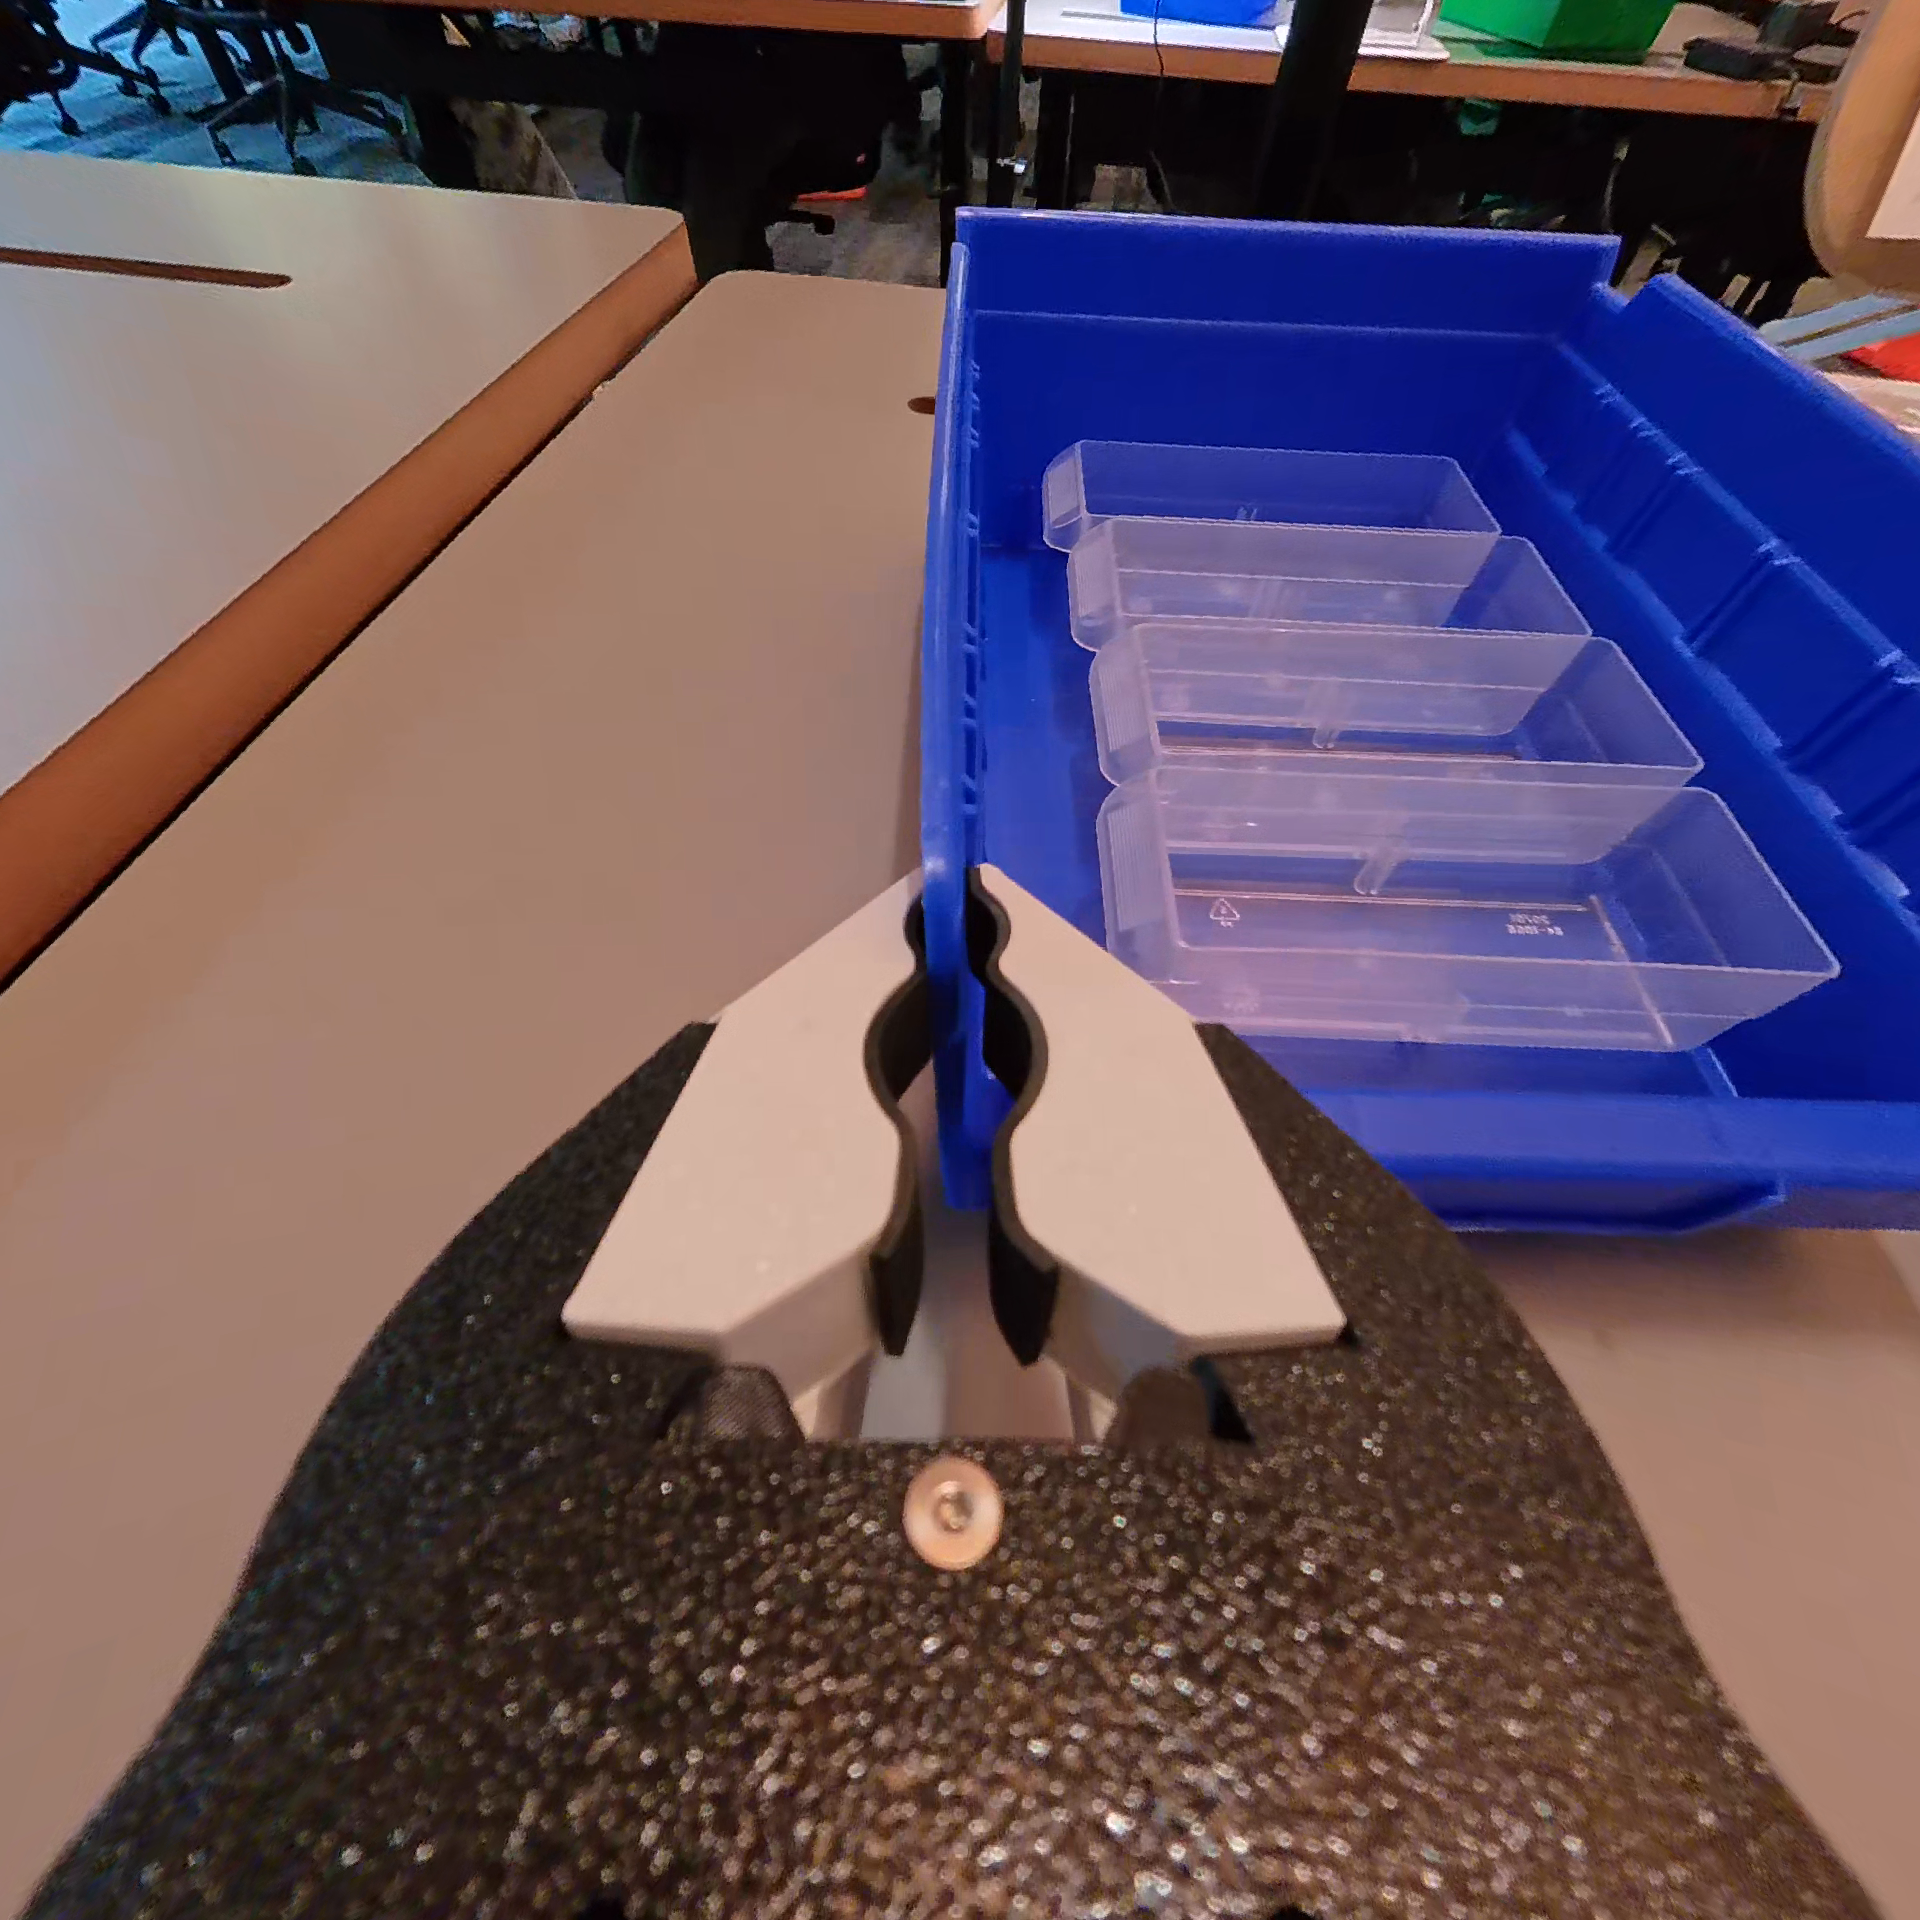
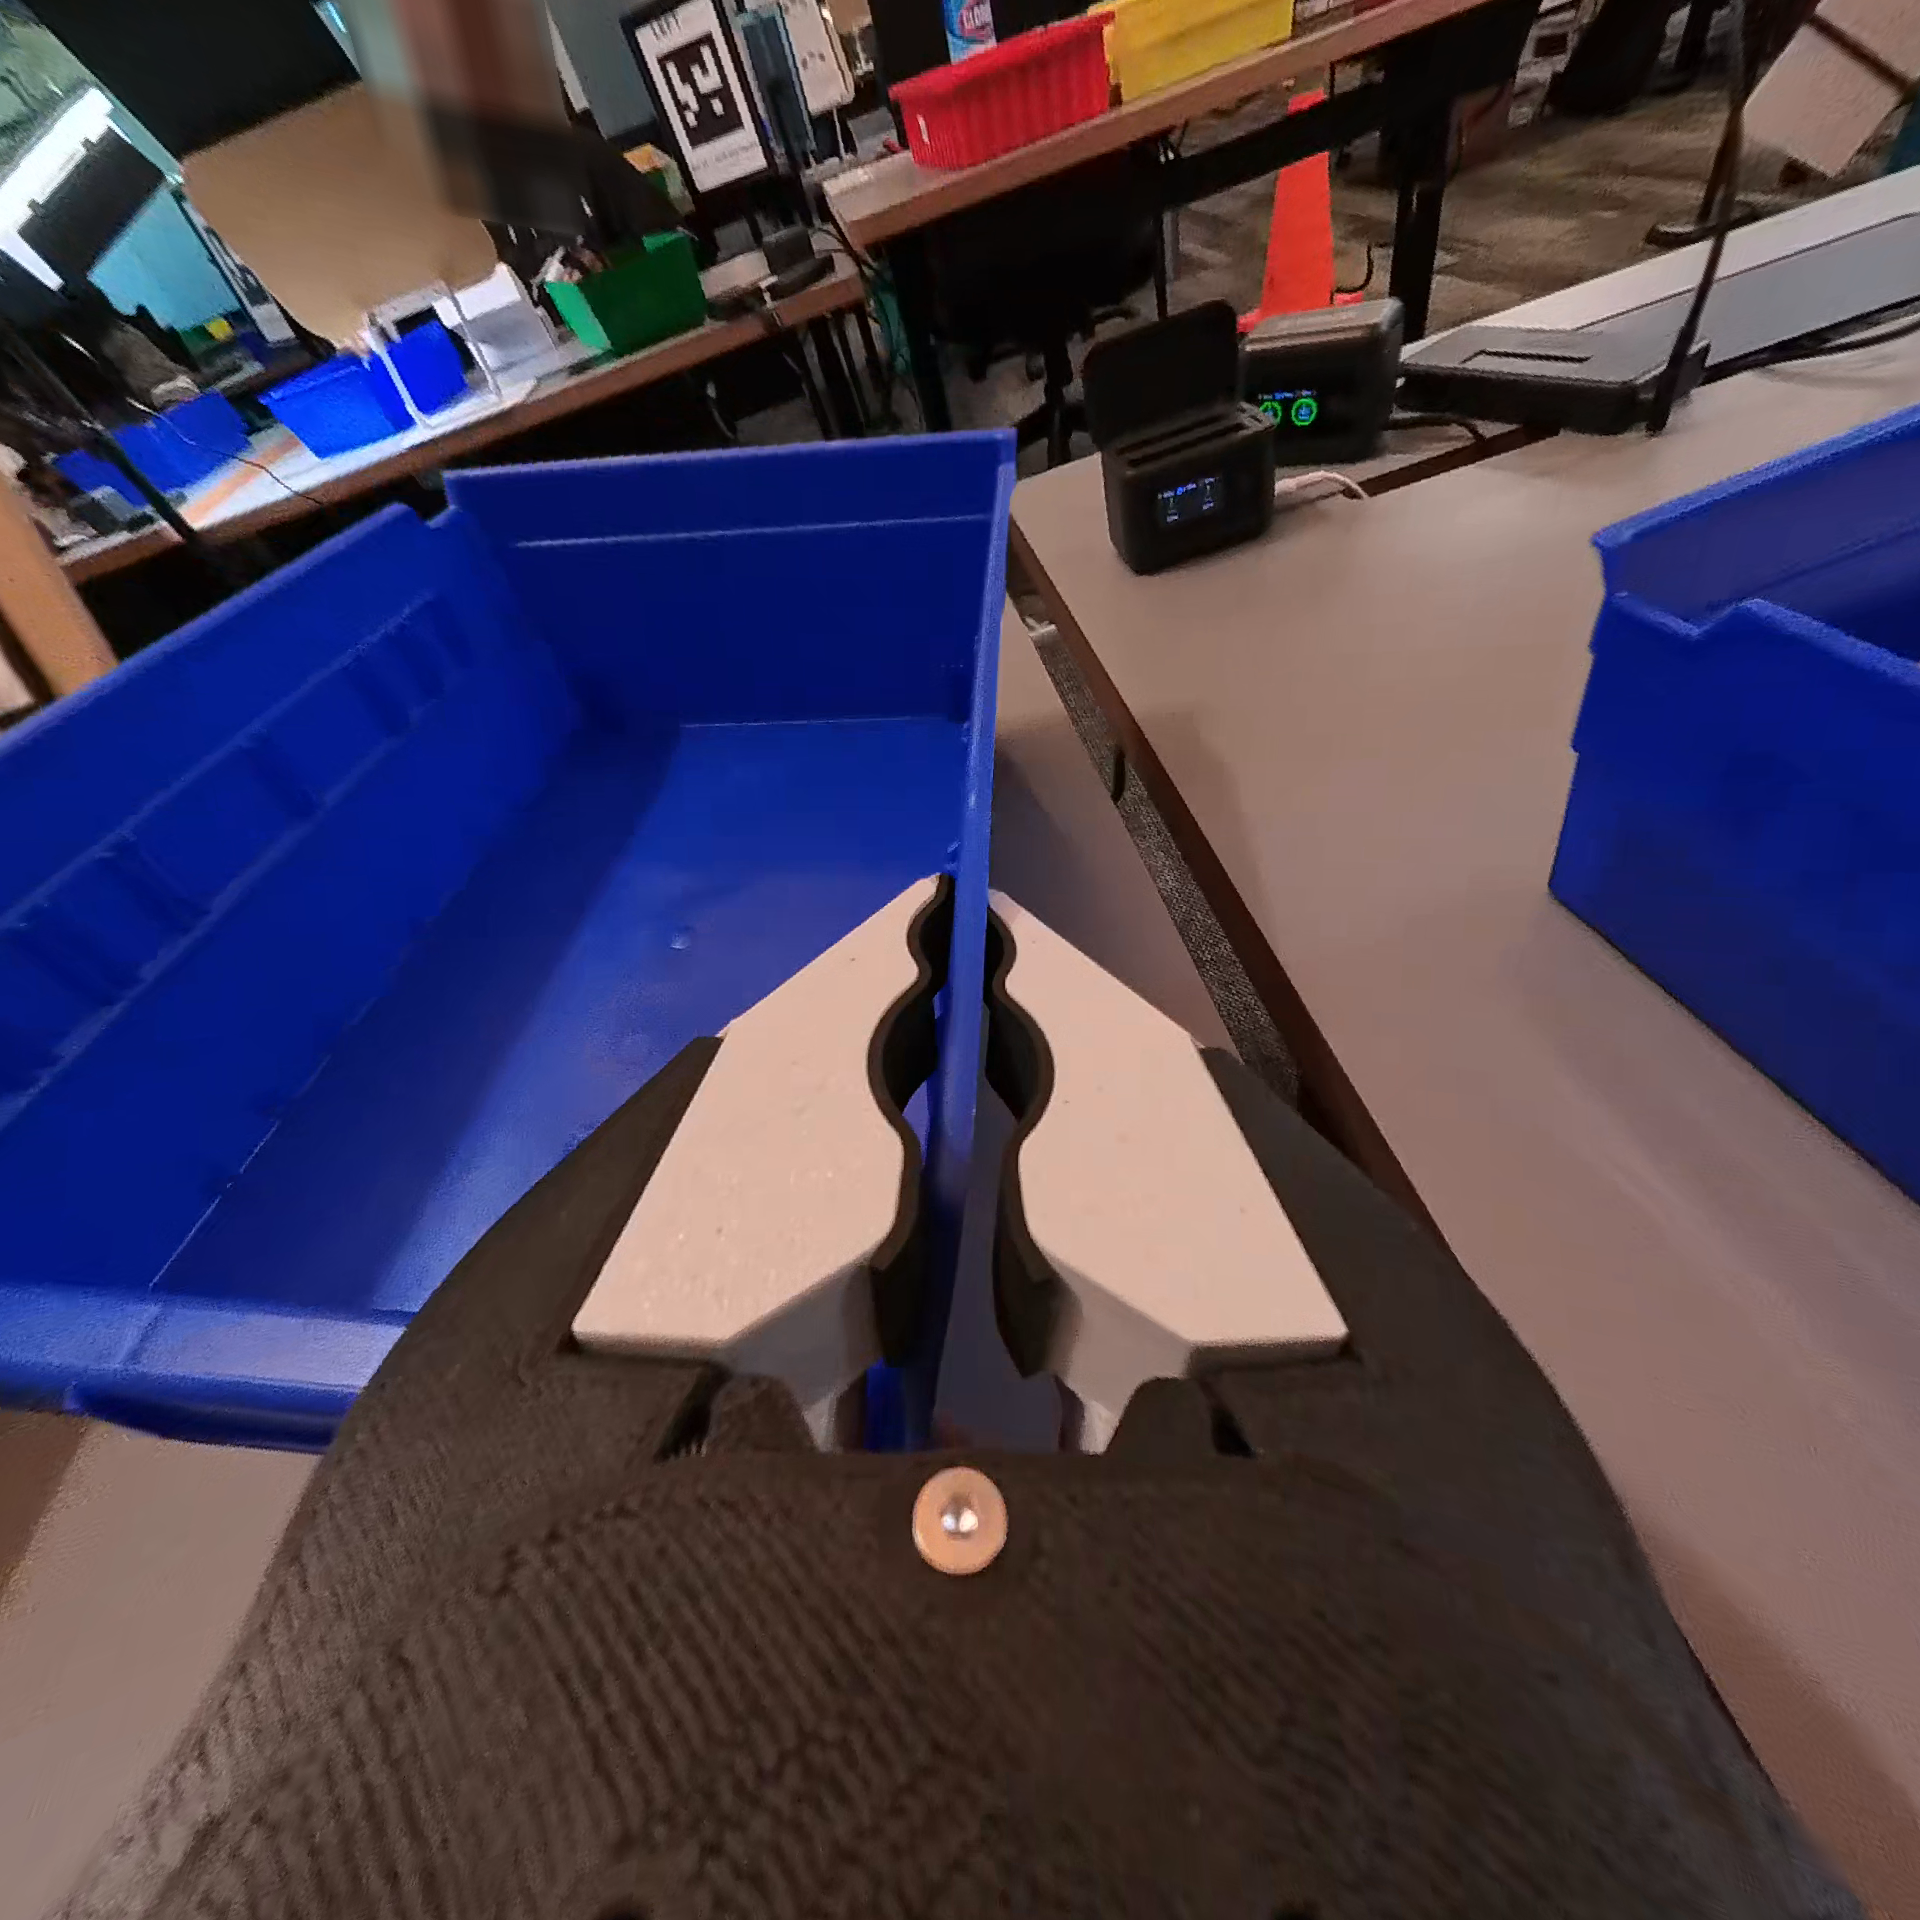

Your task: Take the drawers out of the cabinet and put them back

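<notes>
With each gripper's jaws pinched onto a side wall of the bin (image 1: pixel 1247 384), the left gripper (image 1: pixel 945 904) on one and the right gripper (image 2: pixel 964 914) on the other, the bin is best moved level and in step, I judge, so the drawers (image 1: pixel 1382 748) don't slide. The four clear drawers lie in a row on the bin's floor, inside the left-held wall, beyond those jaws; no cabinet shows.

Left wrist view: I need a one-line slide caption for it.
Left gripper clamps the near-left wall of a blue bin holding four clear drawers, on a grey table.
</notes>
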A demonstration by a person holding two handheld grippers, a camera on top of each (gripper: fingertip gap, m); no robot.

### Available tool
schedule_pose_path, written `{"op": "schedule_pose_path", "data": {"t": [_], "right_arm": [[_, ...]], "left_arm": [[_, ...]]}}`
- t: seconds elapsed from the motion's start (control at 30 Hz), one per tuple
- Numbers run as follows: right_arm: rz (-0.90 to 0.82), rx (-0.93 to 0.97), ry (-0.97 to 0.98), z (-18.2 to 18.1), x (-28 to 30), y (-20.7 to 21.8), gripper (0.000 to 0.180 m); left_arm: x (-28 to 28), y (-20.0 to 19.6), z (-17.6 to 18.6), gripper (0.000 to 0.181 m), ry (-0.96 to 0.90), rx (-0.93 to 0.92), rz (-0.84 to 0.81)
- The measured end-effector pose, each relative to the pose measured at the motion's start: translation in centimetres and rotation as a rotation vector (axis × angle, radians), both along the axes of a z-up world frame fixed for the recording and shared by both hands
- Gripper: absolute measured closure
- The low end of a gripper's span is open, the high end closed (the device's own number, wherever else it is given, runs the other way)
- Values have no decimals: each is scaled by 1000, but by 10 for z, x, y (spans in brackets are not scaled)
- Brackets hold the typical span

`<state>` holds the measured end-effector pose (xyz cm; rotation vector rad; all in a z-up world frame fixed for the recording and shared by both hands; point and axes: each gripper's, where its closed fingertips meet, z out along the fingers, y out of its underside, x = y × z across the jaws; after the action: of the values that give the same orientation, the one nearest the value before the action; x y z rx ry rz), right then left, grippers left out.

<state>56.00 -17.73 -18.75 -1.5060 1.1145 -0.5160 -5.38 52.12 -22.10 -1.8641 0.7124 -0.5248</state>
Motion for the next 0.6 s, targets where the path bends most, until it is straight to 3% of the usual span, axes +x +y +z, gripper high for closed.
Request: {"op": "schedule_pose_path", "data": {"t": [0.27, 0.53, 0.6], "right_arm": [[-23, -166, -26, -3, 27, 26, 179], [14, -146, 4, -11, 32, 40, 175], [-40, -134, -53, 10, 33, 31, 146]], "left_arm": [[19, 18, 0, 181, -7, 12, -3], [32, 31, 0, 181, 34, 23, -25], [32, 30, -1, 179, 108, 29, -53]]}}
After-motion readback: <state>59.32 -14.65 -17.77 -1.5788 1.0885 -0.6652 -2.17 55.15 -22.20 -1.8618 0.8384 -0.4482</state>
